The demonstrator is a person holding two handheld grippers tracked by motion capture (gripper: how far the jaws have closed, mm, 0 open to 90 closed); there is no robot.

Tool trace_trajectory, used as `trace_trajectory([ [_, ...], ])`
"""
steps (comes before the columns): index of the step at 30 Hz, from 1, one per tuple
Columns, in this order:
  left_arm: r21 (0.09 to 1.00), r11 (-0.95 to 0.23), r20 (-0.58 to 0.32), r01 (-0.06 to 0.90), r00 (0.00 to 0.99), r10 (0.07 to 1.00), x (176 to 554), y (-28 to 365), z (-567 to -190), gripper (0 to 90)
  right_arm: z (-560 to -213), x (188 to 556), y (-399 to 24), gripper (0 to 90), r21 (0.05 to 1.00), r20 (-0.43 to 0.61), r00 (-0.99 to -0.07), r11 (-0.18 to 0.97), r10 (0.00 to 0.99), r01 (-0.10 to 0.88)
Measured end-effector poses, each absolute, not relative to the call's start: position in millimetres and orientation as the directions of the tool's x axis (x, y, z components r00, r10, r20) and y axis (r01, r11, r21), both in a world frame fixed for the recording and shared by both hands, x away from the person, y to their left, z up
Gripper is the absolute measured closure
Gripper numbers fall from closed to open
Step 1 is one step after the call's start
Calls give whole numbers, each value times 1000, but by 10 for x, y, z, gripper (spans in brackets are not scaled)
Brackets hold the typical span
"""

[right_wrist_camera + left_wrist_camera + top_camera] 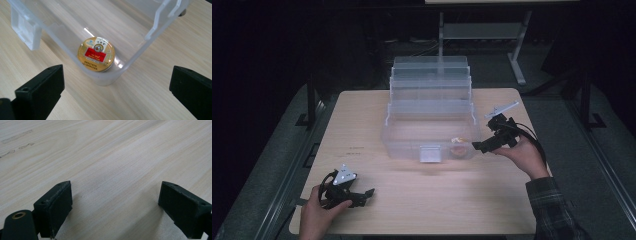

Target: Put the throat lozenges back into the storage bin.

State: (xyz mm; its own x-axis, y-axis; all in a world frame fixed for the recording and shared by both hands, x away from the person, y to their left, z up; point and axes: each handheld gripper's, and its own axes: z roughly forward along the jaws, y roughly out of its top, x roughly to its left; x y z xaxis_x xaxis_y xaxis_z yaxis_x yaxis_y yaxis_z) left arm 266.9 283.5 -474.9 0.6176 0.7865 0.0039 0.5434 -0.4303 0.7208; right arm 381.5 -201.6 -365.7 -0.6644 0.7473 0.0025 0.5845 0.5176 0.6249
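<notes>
A clear plastic tiered box stands open in the middle of the table. A small round gold tin with a red label lies flat in the bottom tray's front right corner. My right gripper hovers just outside that corner of the box; its jaws stand wide apart with nothing between them. My left gripper rests low over the bare wood near the table's front left, jaws wide apart and empty; its two black pads frame plain tabletop.
The box has a front latch and stepped upper trays rising toward the back. The light wooden table has faint marks at the left. A metal stand sits on the dark floor behind.
</notes>
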Motion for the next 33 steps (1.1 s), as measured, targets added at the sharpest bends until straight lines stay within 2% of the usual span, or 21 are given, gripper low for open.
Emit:
trace_trajectory([
  [33, 721, -431, 4, 543, 618, 786, 2669, 2835, -4748, 110, -4249, 3209, -2362, 0, 691, 12, -610, 434, 792, 578],
])
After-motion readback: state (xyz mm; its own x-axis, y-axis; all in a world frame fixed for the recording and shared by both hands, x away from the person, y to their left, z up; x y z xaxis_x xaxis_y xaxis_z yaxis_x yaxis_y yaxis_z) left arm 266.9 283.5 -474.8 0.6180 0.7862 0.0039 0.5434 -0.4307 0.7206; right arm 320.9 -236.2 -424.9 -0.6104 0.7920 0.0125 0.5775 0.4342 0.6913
